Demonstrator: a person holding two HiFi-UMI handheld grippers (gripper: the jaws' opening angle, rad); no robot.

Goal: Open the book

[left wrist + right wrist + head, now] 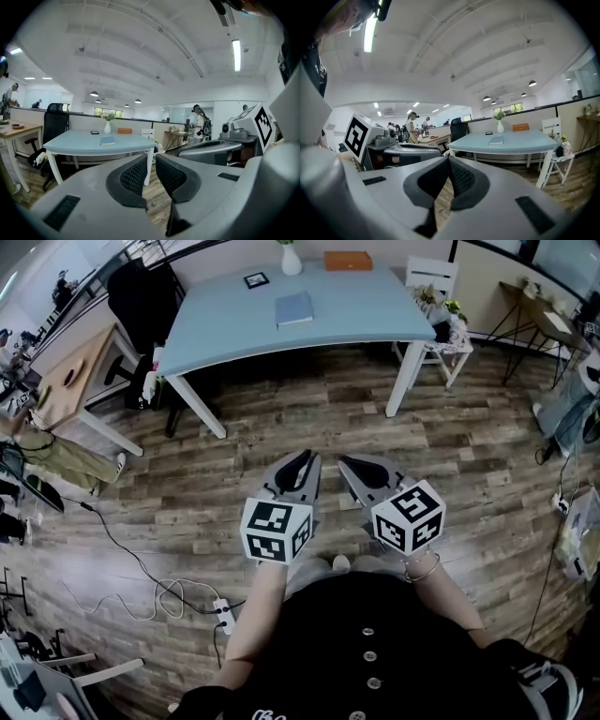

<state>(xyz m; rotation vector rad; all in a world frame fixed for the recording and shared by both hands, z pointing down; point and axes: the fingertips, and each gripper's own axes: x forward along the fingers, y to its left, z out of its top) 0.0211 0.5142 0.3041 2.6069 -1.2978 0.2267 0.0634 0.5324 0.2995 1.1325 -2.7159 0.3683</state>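
Approach seems the step in hand: the book [294,308] lies closed on the far table [370,310], well apart from the left gripper [302,461], jaws a crack apart, and the right gripper [352,465], jaws together, both empty; next, close that distance.

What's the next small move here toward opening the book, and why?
Probably walk toward the blue table: the closed book lies on it, well beyond both grippers, held near the body. The left gripper has its jaws barely apart, the right gripper has them together; neither holds anything.
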